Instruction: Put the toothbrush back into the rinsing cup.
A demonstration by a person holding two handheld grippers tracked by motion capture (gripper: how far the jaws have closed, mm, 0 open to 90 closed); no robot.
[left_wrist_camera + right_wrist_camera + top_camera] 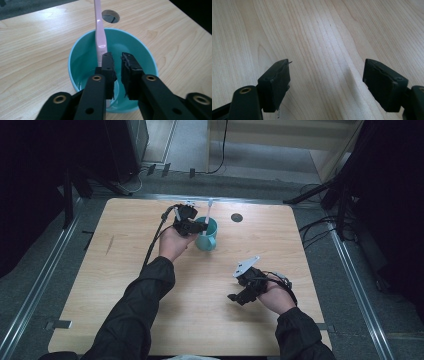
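Hovering over the cup (82, 62), the left gripper (117, 58) is sitting nearly closed and empty, just beside the upright toothbrush (100, 32), while the right gripper (327, 75) is waiting wide open and empty over the worktop (319, 30).

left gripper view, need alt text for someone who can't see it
A pink toothbrush stands in a teal cup on a wooden table. The left tongs hover over the cup's mouth, jaws slightly apart beside the handle, gripping nothing. A round hole shows in the table beyond.
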